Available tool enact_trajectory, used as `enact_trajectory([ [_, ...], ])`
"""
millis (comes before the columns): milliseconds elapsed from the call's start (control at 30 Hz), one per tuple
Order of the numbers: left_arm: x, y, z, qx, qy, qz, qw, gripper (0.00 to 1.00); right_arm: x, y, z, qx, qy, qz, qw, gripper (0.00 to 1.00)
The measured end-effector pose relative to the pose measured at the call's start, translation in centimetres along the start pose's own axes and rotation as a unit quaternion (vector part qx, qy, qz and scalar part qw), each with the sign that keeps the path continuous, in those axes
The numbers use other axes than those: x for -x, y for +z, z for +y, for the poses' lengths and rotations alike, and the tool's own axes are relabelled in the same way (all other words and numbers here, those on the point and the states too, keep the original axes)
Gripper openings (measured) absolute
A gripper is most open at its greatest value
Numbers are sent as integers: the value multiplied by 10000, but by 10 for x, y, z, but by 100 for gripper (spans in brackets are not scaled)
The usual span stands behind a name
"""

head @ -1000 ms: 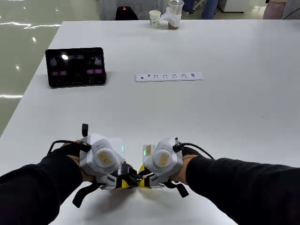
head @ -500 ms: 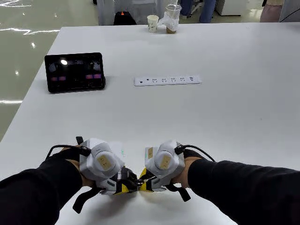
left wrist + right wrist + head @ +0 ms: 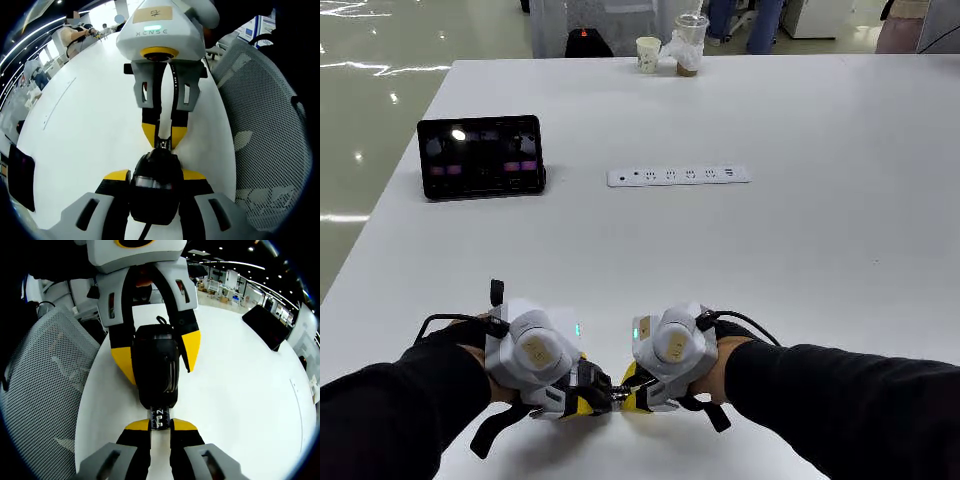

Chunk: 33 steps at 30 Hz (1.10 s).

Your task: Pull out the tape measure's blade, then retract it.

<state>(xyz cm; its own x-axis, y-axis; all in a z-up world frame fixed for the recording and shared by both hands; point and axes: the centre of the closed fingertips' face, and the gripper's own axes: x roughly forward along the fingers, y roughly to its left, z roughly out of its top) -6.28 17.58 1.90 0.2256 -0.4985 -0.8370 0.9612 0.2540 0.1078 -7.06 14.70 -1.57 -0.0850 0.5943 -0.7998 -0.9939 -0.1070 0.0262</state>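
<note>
A black tape measure (image 3: 155, 185) sits clamped between the yellow-tipped jaws of my left gripper (image 3: 156, 175). Its case (image 3: 156, 367) faces me in the right gripper view, with the left gripper's yellow fingers (image 3: 191, 345) on both sides. My right gripper (image 3: 159, 426) is shut on the tip of the blade (image 3: 159, 416), which shows the number 2. Only a short bit of blade is out of the case. In the head view the left gripper (image 3: 582, 396) and right gripper (image 3: 628, 394) meet nose to nose over the table's near edge, with the tape measure (image 3: 597, 384) between them.
On the white table (image 3: 770, 250) a dark tablet (image 3: 480, 155) stands at the left and a white power strip (image 3: 678, 176) lies in the middle. A paper cup (image 3: 647, 52) and a plastic cup (image 3: 688, 40) stand at the far edge. A grey mesh chair (image 3: 265, 125) is close behind.
The head camera has shifted a little. Both grippers stay together at the near edge with the same holds; the blade's length looks unchanged.
</note>
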Motion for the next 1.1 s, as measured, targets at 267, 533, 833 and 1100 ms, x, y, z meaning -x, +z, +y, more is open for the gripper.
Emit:
enact_trajectory([
  [267,0,0,1,34,-6,-7,10000,32,2,-4,-1,-34,16,19,10000,11],
  [533,1,0,1,49,8,-13,10000,32,4,-7,-1,-58,14,31,10000,11],
  [833,1,0,1,90,2,-28,10000,32,8,-10,-1,-83,28,61,9999,11],
  [1100,1,-1,1,103,7,-33,9999,32,10,-13,-2,-109,38,79,9999,11],
])
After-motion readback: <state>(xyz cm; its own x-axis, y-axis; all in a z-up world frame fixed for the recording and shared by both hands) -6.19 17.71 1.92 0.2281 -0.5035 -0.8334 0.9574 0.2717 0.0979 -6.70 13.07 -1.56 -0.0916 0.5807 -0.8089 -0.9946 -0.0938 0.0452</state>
